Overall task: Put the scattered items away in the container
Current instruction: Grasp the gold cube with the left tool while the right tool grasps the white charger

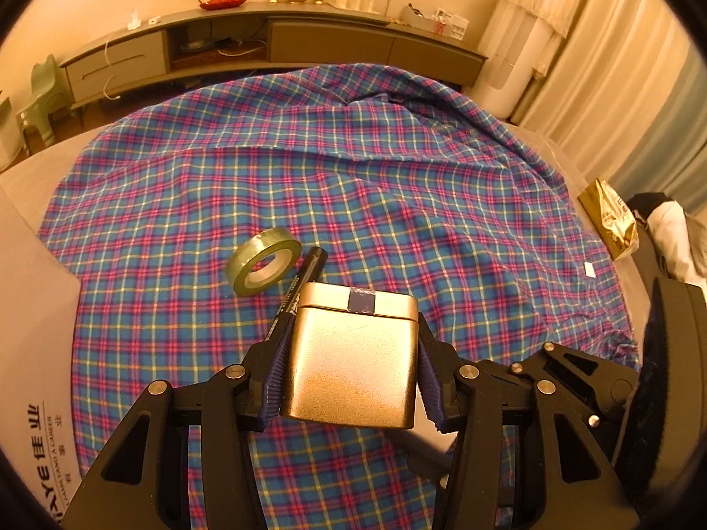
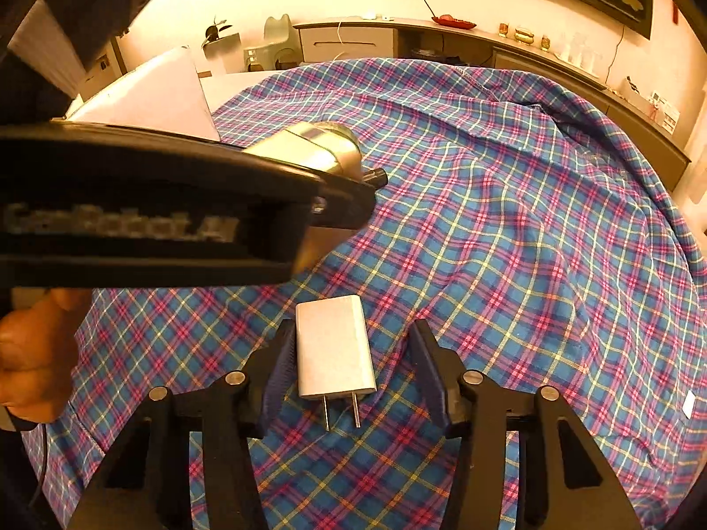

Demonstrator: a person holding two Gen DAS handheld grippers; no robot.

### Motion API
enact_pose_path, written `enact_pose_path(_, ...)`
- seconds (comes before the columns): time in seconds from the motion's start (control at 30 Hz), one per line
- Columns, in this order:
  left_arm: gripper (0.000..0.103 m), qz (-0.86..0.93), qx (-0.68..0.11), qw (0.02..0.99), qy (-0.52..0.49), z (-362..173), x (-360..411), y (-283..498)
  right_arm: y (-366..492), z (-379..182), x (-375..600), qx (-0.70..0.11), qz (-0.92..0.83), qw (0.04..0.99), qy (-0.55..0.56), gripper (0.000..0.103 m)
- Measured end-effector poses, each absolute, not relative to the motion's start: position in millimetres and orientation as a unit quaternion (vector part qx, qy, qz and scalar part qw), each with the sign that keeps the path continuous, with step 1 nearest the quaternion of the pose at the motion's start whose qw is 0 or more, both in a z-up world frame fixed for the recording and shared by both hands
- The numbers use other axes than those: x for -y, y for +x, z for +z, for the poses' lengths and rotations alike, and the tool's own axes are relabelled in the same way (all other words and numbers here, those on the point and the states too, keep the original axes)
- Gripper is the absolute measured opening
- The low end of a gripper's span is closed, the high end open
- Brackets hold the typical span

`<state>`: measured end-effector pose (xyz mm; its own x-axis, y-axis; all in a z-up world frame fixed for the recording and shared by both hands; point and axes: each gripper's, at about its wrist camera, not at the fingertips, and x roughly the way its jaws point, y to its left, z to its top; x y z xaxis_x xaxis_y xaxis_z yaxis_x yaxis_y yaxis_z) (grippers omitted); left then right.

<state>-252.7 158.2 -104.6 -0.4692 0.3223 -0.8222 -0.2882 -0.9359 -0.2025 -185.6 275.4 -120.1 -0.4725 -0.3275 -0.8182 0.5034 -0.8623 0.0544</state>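
**Gold tin gripped, charger between open jaws on plaid cloth**

On a table draped in blue-and-pink plaid cloth [image 1: 397, 185], the left gripper [image 1: 351, 355] is clamped on a gold metal tin [image 1: 353, 362], its ribbed pads pressed against both sides of the box, which sits lifted off the fabric. Just beyond the tin lie a roll of green tape [image 1: 264, 266] and a black marker [image 1: 300, 287], the two touching or nearly so. The right gripper [image 2: 353, 369] stands with jaws apart around a white plug-in charger [image 2: 333, 353] lying flat on the cloth, prongs toward the camera; the left pad is at the charger's edge, the right pad clear of it. A cardboard box [image 1: 31, 309] sits at the table's left edge. A person's hand [image 2: 31, 353] holds the left tool.
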Motion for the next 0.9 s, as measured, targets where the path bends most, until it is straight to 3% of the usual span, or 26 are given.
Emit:
enact_pose_path(0.2,0.053,0.858,0.026,0.163,-0.486,-100.3,-148.4,-243.4,-183.3,-123.2,-271.0,-0.114,-0.856,0.245,0.441,0.053)
enact_pose_path(0.3,0.053,0.860,0.030,0.155,-0.486,-97.6,-142.9,-237.3,-183.1,-123.4,-267.8,-0.122,-0.859,0.226,0.442,0.032)
enact_pose_path(0.9,0.053,0.877,0.025,0.137,-0.459,-49.7,-120.0,-186.2,-165.0,-74.8,-272.8,-0.018,-0.869,0.250,0.426,0.032)
